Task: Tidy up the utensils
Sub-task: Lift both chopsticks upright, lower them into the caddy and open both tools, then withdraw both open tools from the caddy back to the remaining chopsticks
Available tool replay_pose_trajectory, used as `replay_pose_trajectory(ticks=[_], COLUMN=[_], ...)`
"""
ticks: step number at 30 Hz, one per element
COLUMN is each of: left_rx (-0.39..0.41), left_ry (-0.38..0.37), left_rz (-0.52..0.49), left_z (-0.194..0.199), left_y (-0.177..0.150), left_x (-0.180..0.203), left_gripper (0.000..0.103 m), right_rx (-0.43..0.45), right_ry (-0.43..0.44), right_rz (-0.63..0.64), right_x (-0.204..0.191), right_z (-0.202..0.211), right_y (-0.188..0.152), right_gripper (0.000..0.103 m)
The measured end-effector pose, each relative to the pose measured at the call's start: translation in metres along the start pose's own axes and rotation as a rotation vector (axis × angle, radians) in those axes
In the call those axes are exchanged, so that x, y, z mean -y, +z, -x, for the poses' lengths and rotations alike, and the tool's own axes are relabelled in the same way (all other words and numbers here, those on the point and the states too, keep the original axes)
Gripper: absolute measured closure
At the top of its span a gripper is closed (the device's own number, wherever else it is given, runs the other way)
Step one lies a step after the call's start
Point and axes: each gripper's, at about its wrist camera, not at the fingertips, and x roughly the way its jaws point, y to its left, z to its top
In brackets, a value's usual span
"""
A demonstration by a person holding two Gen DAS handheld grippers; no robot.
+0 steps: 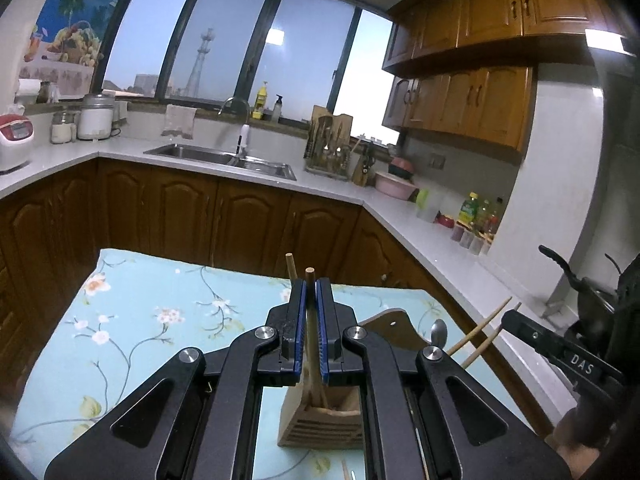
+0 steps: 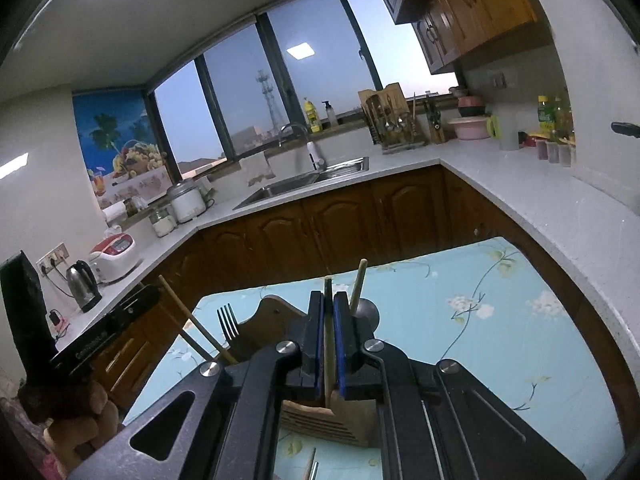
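Note:
A slotted wooden utensil holder (image 1: pixel 320 424) (image 2: pixel 320 420) stands on the flowered blue tablecloth (image 1: pixel 152 320) just below both grippers. My left gripper (image 1: pixel 311 284) is shut on a wooden chopstick (image 1: pixel 310 320) whose lower end reaches into the holder. A second chopstick tip (image 1: pixel 289 266) pokes up beside its left finger. My right gripper (image 2: pixel 328 294) is shut on a dark-tipped chopstick (image 2: pixel 329 344) that also runs down into the holder. Another chopstick (image 2: pixel 359 284), a spoon (image 2: pixel 368 310) (image 1: pixel 439 330) and a fork (image 2: pixel 227 320) stand in the holder.
The holder's tall backboard (image 1: pixel 394 322) (image 2: pixel 276 312) rises behind the compartments. Loose utensils (image 2: pixel 312 466) lie on the cloth near the bottom edge. Brown cabinets, a white counter (image 1: pixel 420 232) and a sink (image 1: pixel 224 158) ring the table.

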Motion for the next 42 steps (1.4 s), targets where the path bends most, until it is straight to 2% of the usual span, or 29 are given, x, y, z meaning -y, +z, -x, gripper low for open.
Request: replay_pose_trajectory(ticks=[15,16,20,21,23,25,27,28,29,30,31,37,42], left_rx=[-0.033,-0.036,-0.037,-0.035,-0.028,-0.022,-0.013,-0.009,-0.009,-0.009,-0.011,-0.072,-0.126], left_ry=[0.013,0.012,0.008,0.011,0.011,0.015,0.026,0.029,0.039,0.046,0.051,0.036,0.056], left_rz=[0.015,0.023,0.032,0.027,0.028,0.038,0.043,0.045,0.05,0.056,0.065,0.15,0.158], left_z=[0.0,0.001,0.006,0.009,0.014,0.021,0.029,0.033,0.038,0.043,0.048,0.077,0.102], left_y=[0.001,0.001,0.001,0.0,0.0,0.0,-0.001,-0.002,-0.004,-0.006,-0.01,-0.044,-0.081], left_x=[-0.007,-0.008,-0.008,-0.007,-0.007,-0.008,-0.009,-0.01,-0.011,-0.013,-0.015,-0.031,-0.037], left_gripper=[0.097,0.095,0.086,0.08,0.071,0.053,0.044,0.036,0.031,0.024,0.021,0.019,0.019], right_rx=[-0.032,-0.035,-0.024,-0.023,-0.01,0.007,0.026,0.032,0.036,0.04,0.046,0.049,0.021], right_ry=[-0.01,-0.005,0.002,0.003,0.01,0.014,0.016,0.019,0.024,0.03,0.034,0.04,0.021], right_rz=[-0.009,-0.01,-0.021,-0.025,-0.037,-0.042,-0.041,-0.041,-0.044,-0.049,-0.056,-0.091,-0.111], right_x=[0.004,0.004,0.004,0.005,0.006,0.007,0.007,0.007,0.008,0.009,0.011,0.02,0.028], right_z=[-0.011,-0.011,-0.005,-0.004,0.001,0.007,0.015,0.019,0.023,0.027,0.033,0.061,0.084], right_y=[-0.001,-0.002,-0.002,-0.001,0.0,0.001,0.001,0.0,0.0,-0.002,-0.004,-0.026,-0.056], right_gripper=[0.097,0.093,0.09,0.088,0.067,0.053,0.047,0.04,0.026,0.019,0.008,0.003,0.003])
